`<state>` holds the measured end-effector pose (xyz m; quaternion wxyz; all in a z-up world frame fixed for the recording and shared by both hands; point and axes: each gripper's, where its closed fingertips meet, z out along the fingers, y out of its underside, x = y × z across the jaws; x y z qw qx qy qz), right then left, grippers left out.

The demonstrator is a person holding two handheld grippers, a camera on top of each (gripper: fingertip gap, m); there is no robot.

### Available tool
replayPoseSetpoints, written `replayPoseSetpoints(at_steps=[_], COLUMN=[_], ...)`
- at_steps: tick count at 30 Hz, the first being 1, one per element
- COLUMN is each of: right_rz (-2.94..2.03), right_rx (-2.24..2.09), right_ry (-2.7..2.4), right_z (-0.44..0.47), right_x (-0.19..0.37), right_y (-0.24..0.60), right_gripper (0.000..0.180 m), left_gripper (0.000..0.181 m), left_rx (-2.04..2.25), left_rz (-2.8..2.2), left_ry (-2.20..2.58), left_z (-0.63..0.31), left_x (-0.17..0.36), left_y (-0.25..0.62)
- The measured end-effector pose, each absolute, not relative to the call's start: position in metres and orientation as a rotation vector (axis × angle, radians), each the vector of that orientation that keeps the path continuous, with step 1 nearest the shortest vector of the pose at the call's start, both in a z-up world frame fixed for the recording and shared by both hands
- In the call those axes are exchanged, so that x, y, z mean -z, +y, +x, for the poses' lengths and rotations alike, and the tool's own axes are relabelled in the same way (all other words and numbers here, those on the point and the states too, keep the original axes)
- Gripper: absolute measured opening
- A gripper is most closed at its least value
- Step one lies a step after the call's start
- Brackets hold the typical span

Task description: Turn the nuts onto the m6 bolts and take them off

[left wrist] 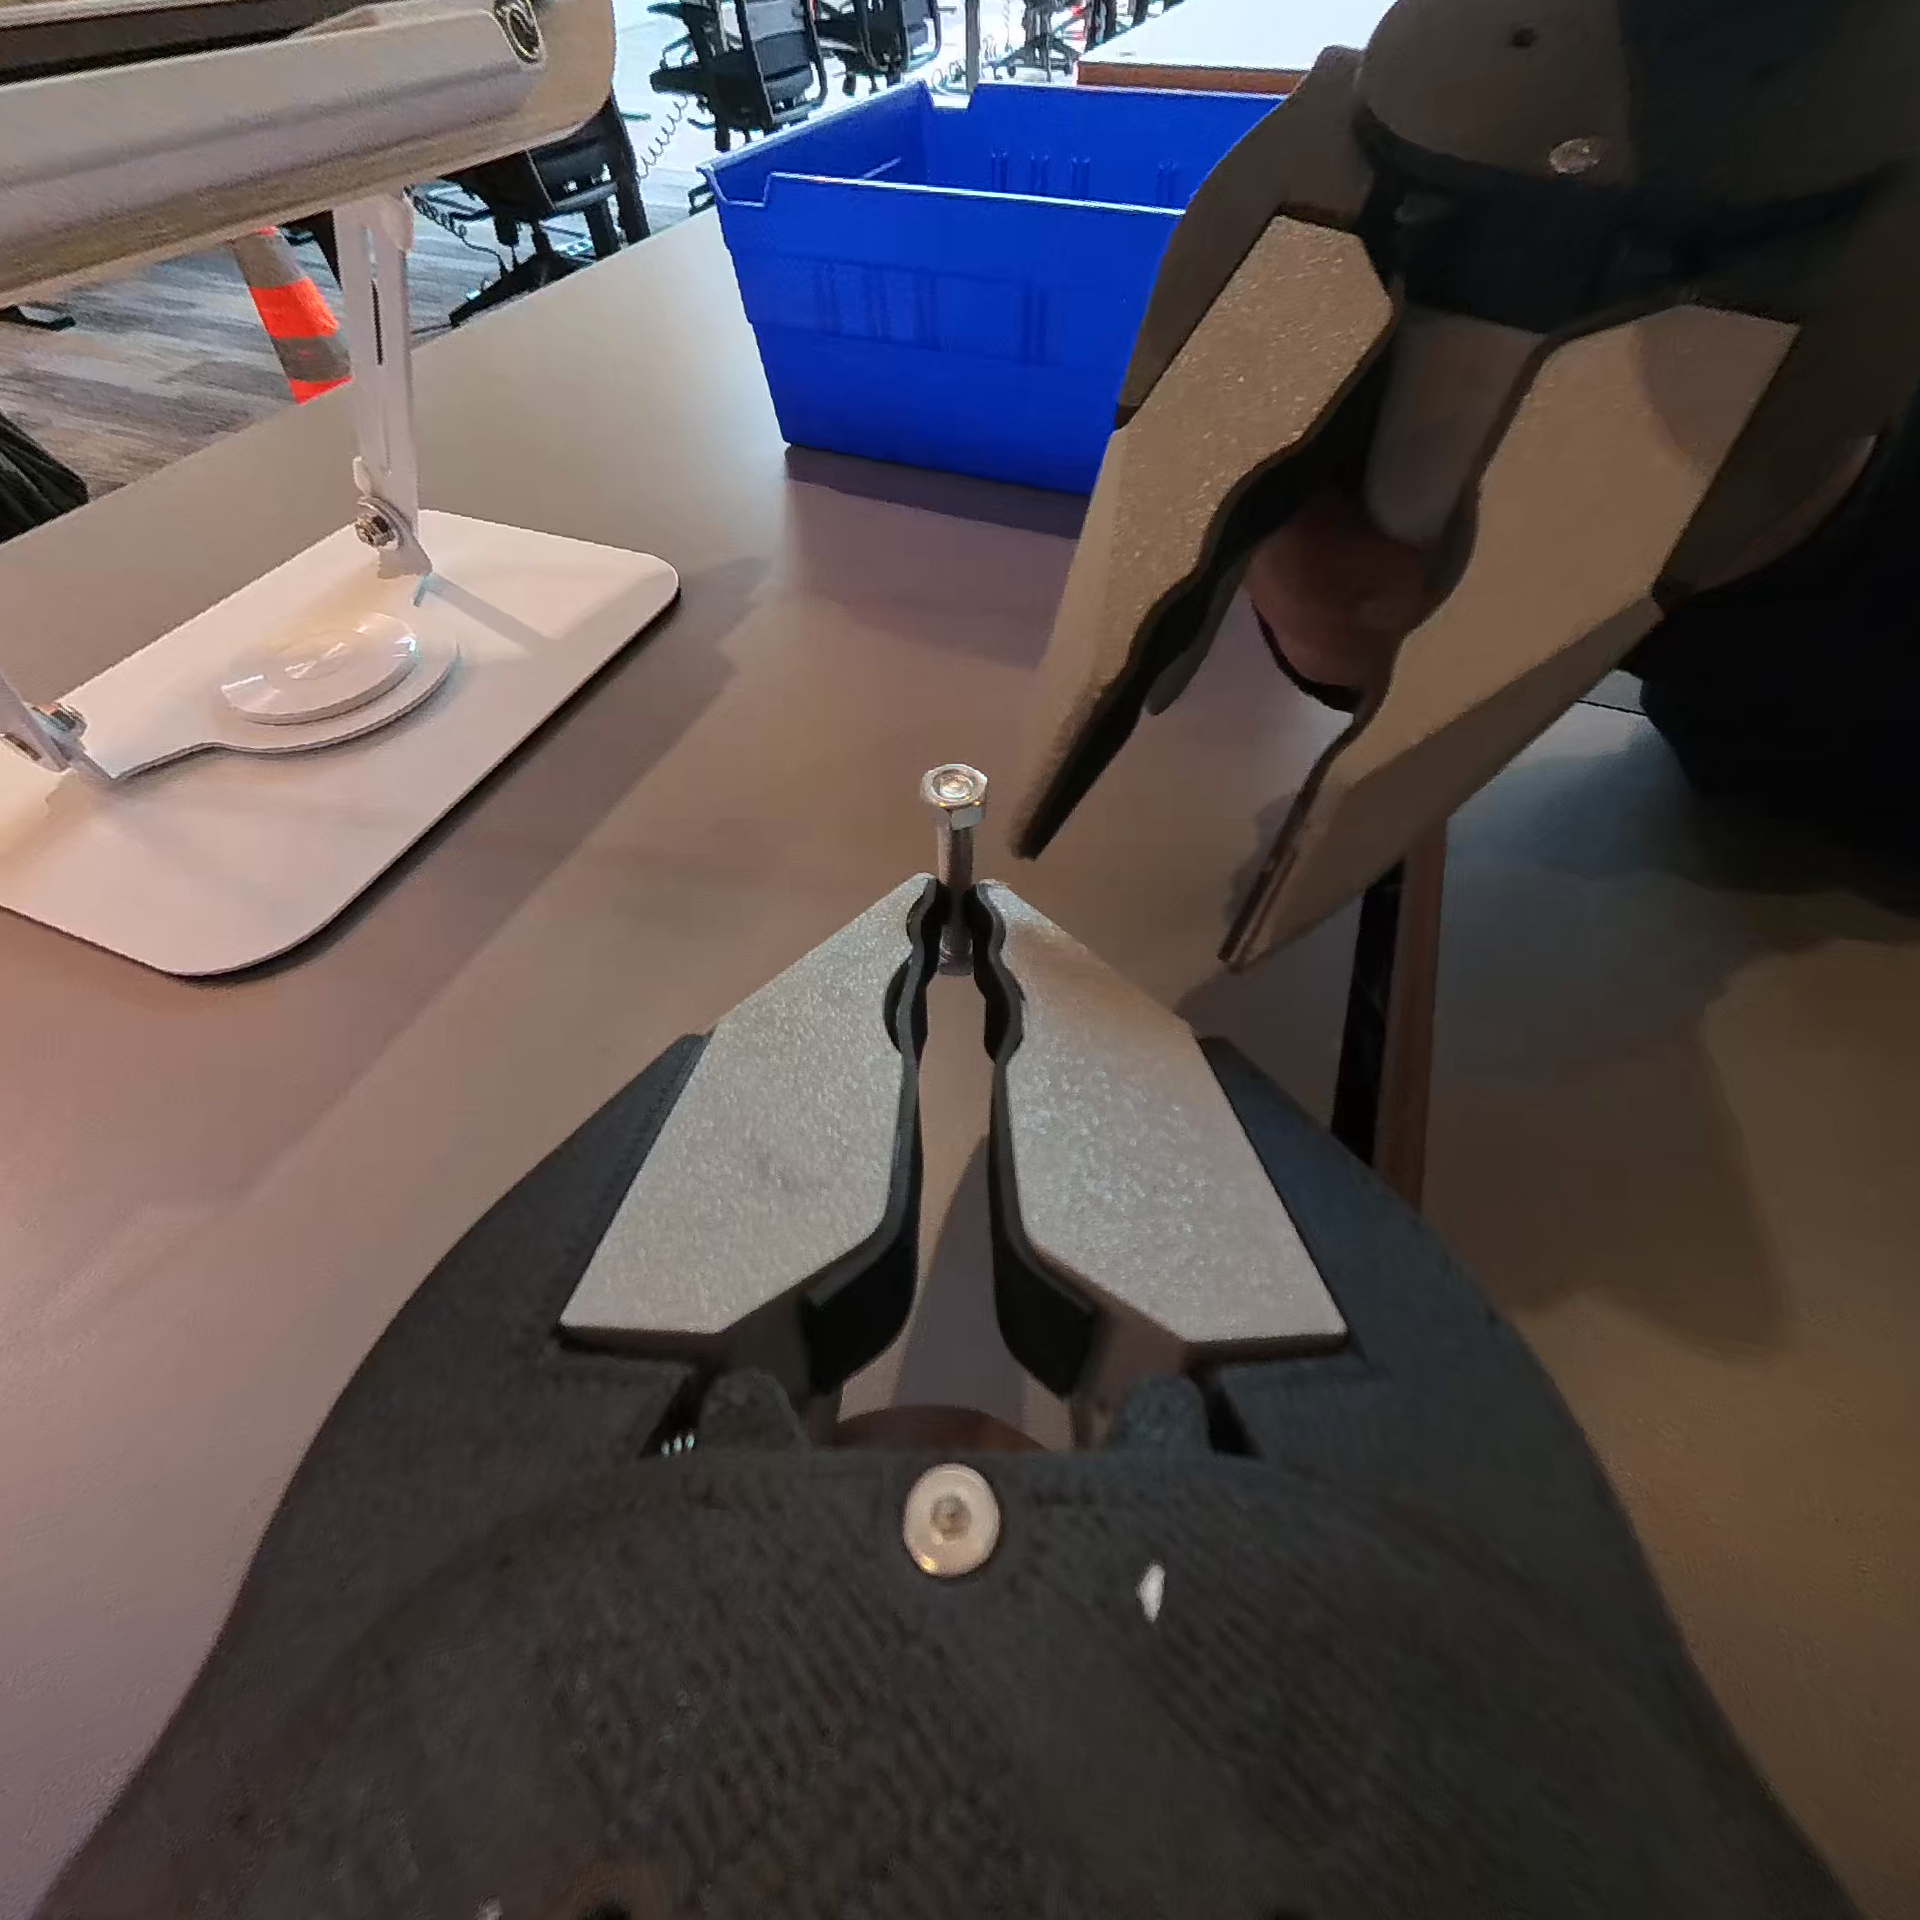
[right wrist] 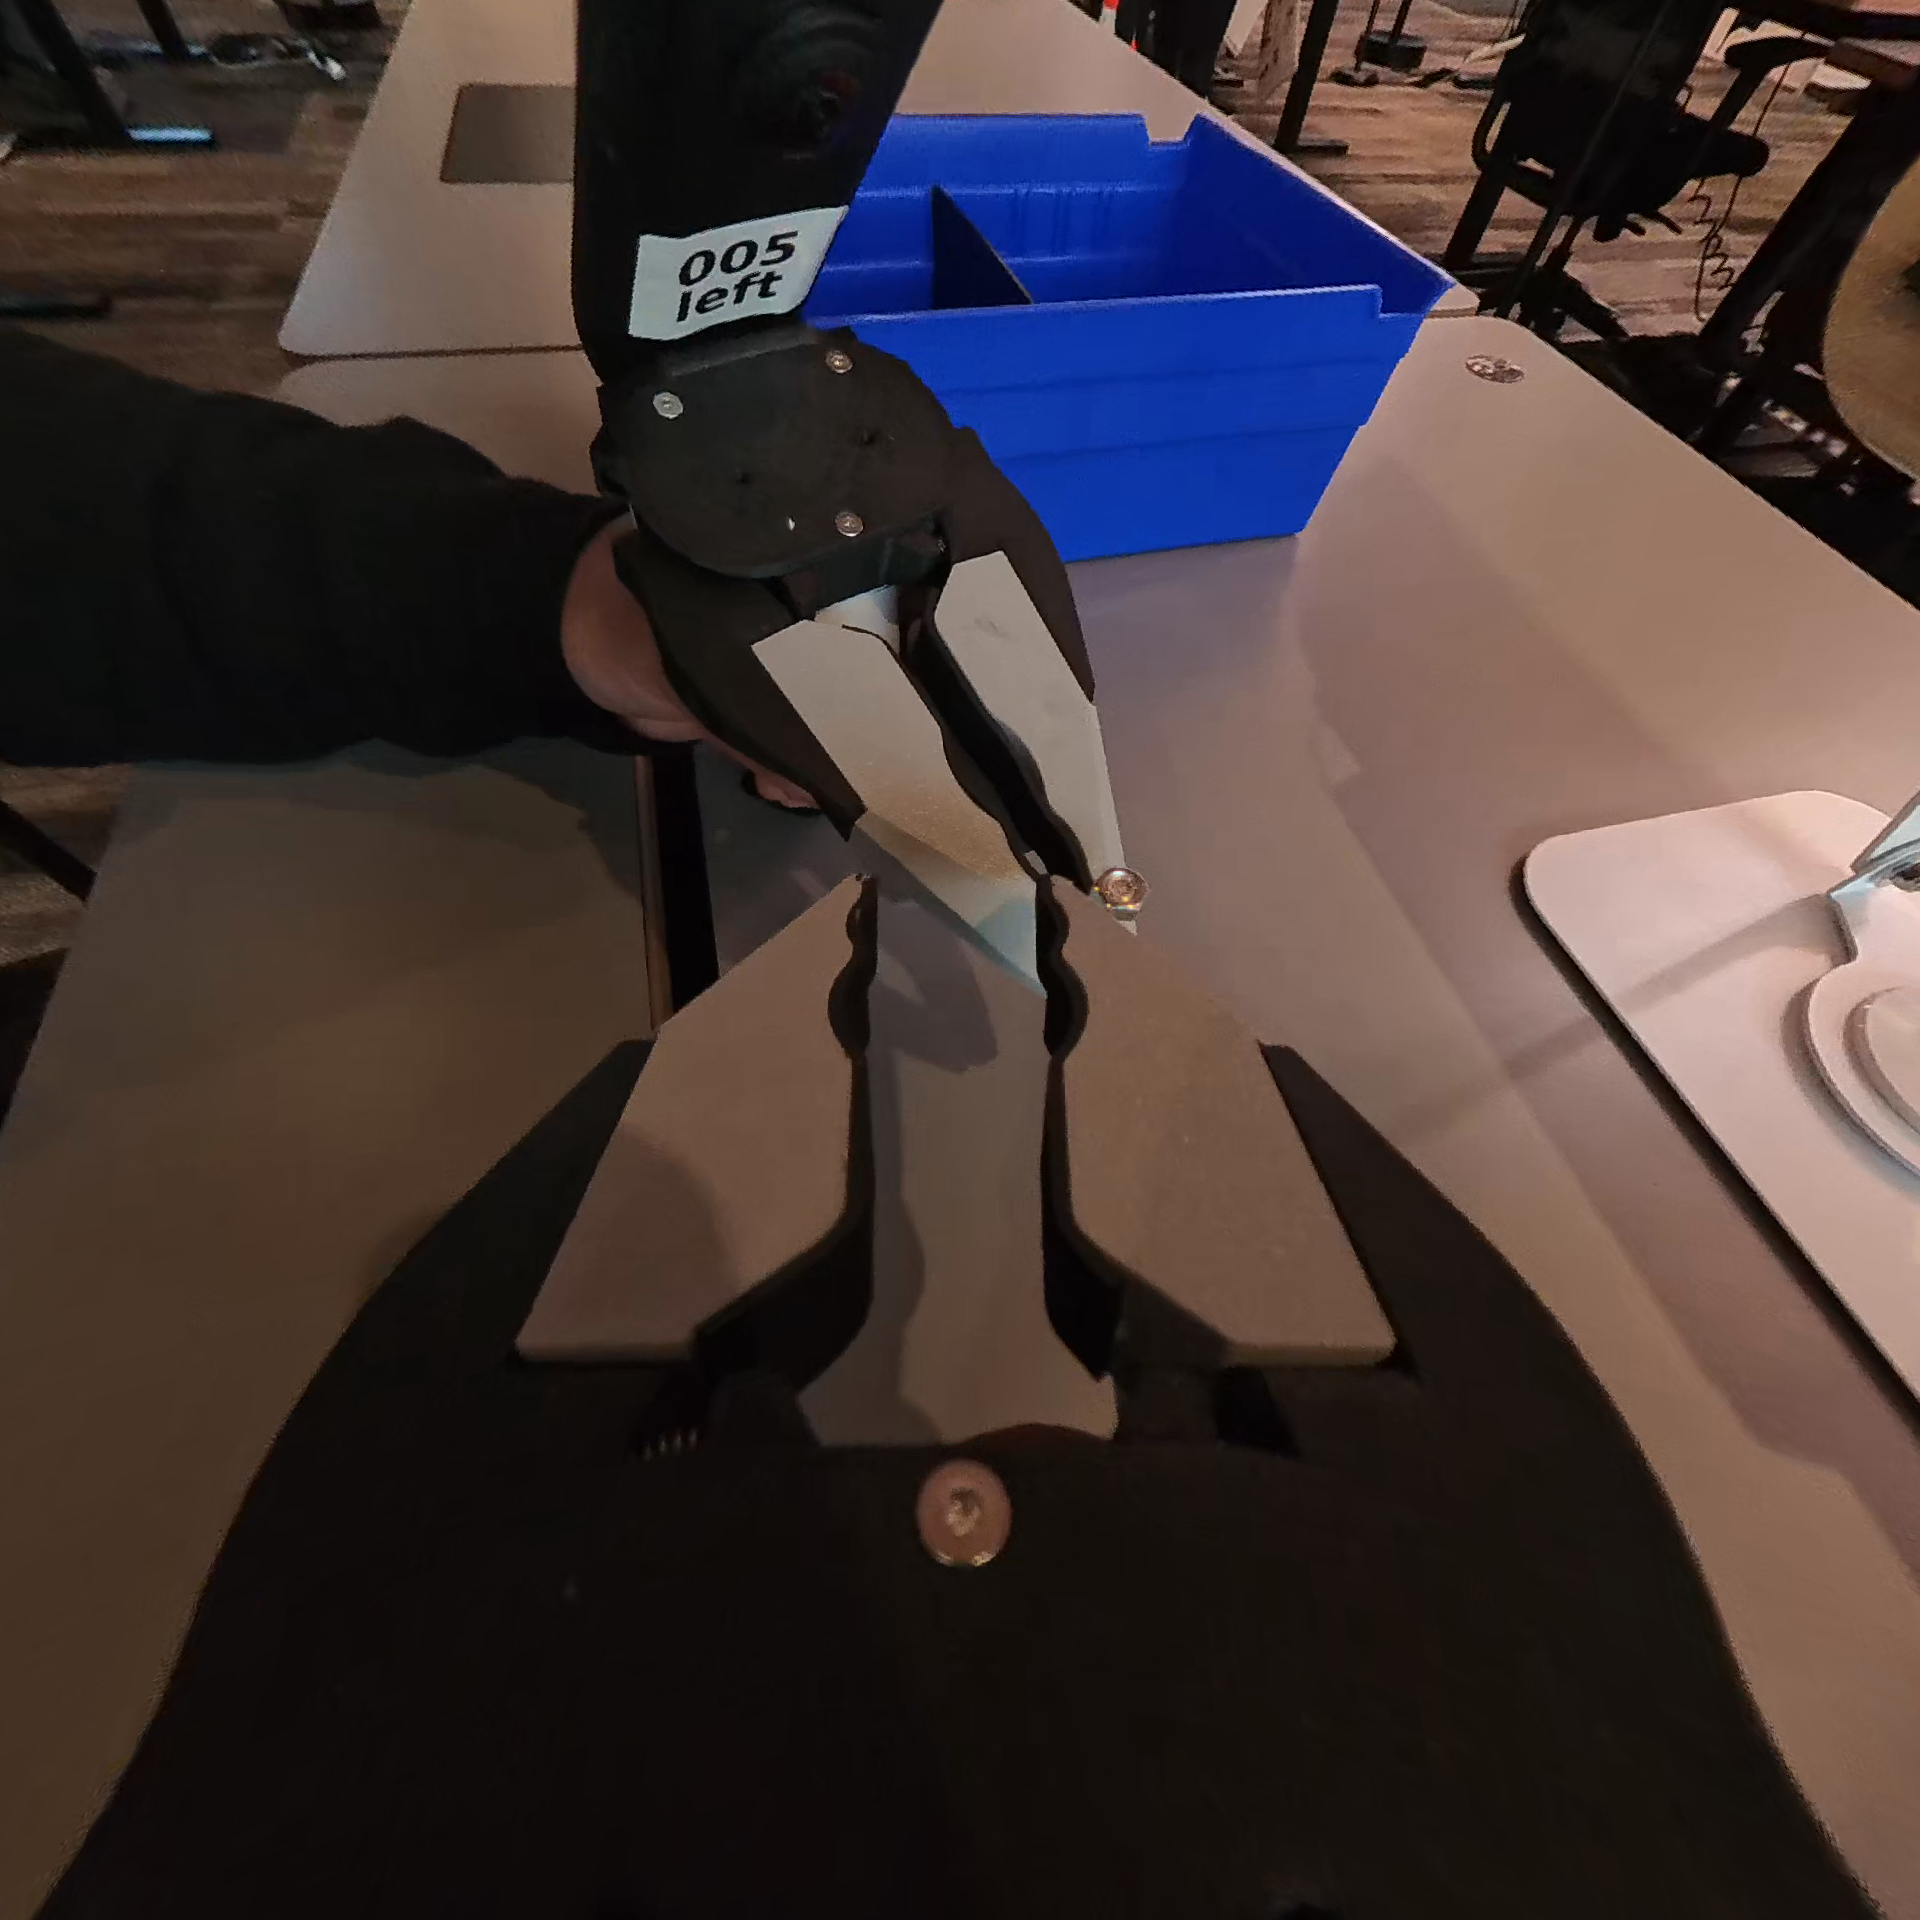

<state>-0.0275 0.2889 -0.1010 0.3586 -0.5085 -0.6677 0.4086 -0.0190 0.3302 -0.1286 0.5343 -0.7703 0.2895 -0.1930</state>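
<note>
My left gripper (left wrist: 951,906) is shut on a small silver bolt (left wrist: 952,831) and holds it upright above the table. The bolt's hex end (left wrist: 953,792) sticks out past the fingertips; I cannot tell whether that is the head or a nut. My right gripper (right wrist: 956,899) is open and empty. In the left wrist view the right gripper (left wrist: 1132,899) hangs just right of the bolt, its nearer fingertip (left wrist: 1029,836) a small gap from the hex end. In the right wrist view the left gripper (right wrist: 1075,883) shows ahead with the bolt's hex end (right wrist: 1122,888) at its tips.
A blue bin (left wrist: 935,312) (right wrist: 1143,436) with a divider stands at the back of the grey table (left wrist: 416,1091). A white stand base (left wrist: 312,748) (right wrist: 1714,987) lies to one side. A gap between tables (right wrist: 675,883) runs below the left gripper. A person's black sleeve (right wrist: 260,582) reaches in. About 5 cm separates my left fingertips from my right.
</note>
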Motion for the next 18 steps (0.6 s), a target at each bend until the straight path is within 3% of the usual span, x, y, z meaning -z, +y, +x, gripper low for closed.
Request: replayPoseSetpoints(at_steps=[18], right_rz=[-1.357], right_rx=[-1.047], right_ry=[-1.651], right_z=[-0.025], right_x=[0.098], right_y=[0.303], right_gripper=[0.034], left_gripper=[0.002], left_rx=[0.462], left_rz=[-1.831], left_ry=[0.687], left_z=[-0.019], left_x=[0.127], left_y=[0.330])
